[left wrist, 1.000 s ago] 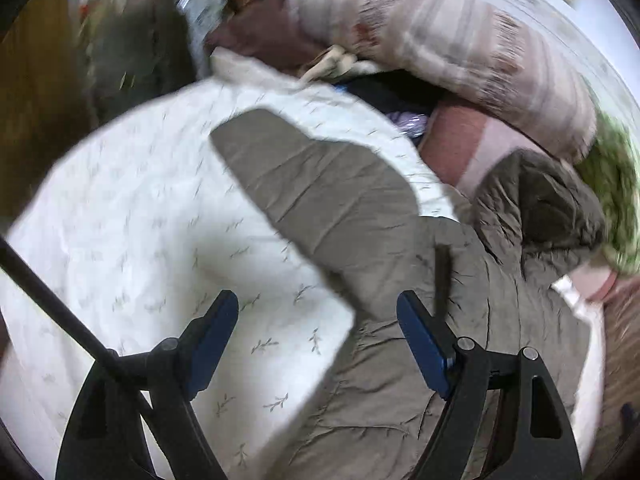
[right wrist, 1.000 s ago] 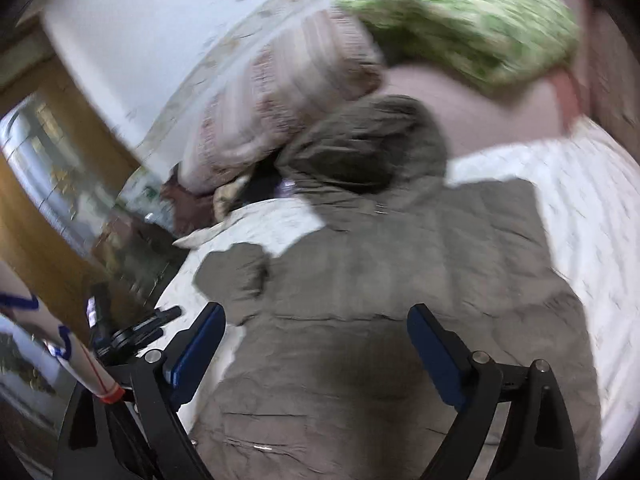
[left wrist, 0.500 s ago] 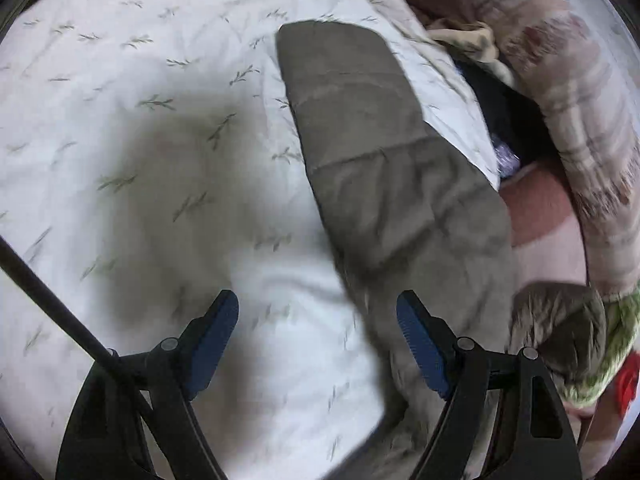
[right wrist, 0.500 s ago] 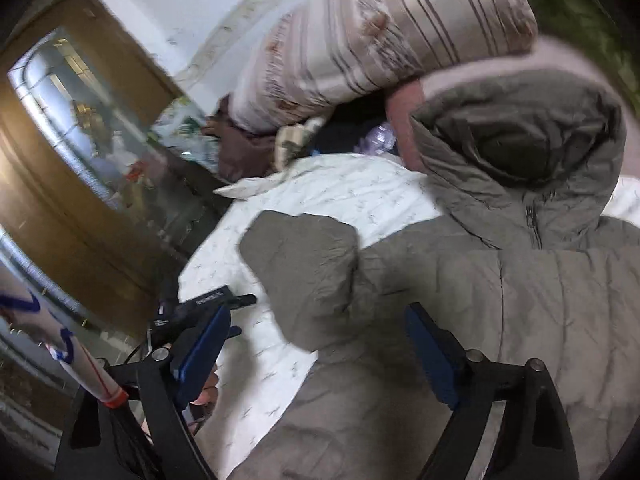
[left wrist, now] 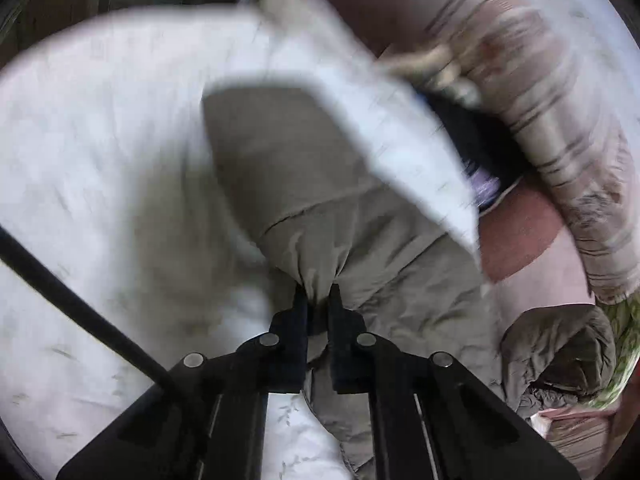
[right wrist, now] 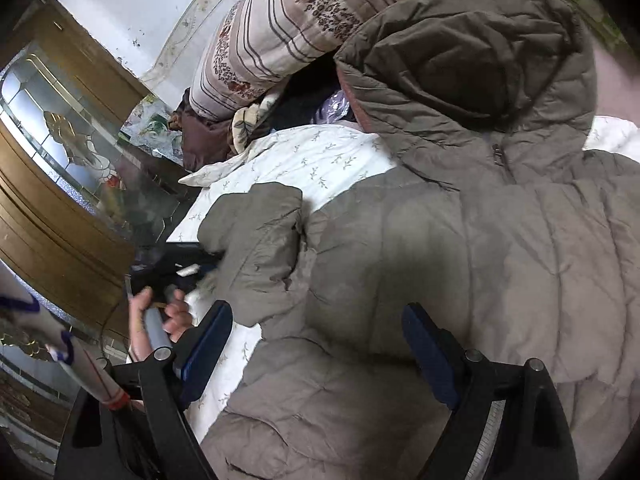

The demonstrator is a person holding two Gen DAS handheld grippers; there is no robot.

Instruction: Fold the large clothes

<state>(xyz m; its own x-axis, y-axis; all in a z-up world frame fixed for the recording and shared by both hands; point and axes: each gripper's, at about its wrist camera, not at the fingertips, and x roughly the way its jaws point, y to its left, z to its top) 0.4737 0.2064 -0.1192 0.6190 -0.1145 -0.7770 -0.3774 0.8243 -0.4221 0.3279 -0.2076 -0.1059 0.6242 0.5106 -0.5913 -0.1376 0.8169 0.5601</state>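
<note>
A large grey-brown hooded puffer jacket (right wrist: 460,260) lies spread on a white patterned bedsheet (right wrist: 320,156). Its hood (right wrist: 480,52) points toward the pillows. My left gripper (left wrist: 318,294) is shut on the jacket's sleeve (left wrist: 288,176), pinching a fold of its fabric; the sleeve bunches at the jaws. From the right wrist view the left gripper (right wrist: 188,266) sits at the sleeve (right wrist: 260,236), held by a hand. My right gripper (right wrist: 316,344) is open and empty, hovering over the jacket's body near the shoulder.
Striped floral pillows (right wrist: 280,28) and a green patterned pillow (left wrist: 624,340) lie at the bed's head with a pile of dark clothes (right wrist: 208,136). A wooden door with decorative glass (right wrist: 60,152) stands to the left of the bed.
My left gripper has moved onto the sleeve and shut on it; it was open above the sheet before. My right gripper has moved closer over the jacket's body and stays open.
</note>
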